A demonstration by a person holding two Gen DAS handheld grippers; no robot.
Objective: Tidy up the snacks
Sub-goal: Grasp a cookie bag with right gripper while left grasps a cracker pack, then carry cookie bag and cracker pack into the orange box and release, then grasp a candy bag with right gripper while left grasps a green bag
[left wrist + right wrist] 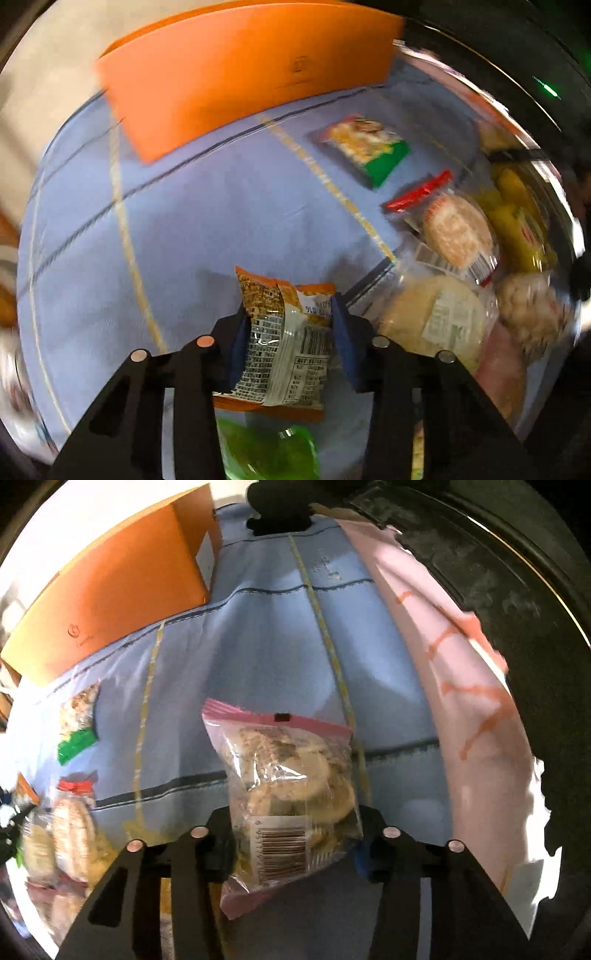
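Note:
My left gripper (290, 317) is shut on an orange snack packet (286, 343) with a printed silver back, held above the blue tablecloth (184, 236). My right gripper (295, 834) is shut on a clear, pink-edged bag of biscuits (288, 782), also held above the cloth. An open orange box (240, 70) stands at the back of the table; it also shows in the right wrist view (110, 590) at the upper left. A green-and-yellow packet (365, 147) lies flat on the cloth near the box.
A pile of wrapped snacks (461, 258) lies at the right of the left wrist view, with a red-topped biscuit bag (443, 214). A green packet (266, 450) lies below the left gripper. A pink cloth (461, 686) hangs at the right in the right wrist view.

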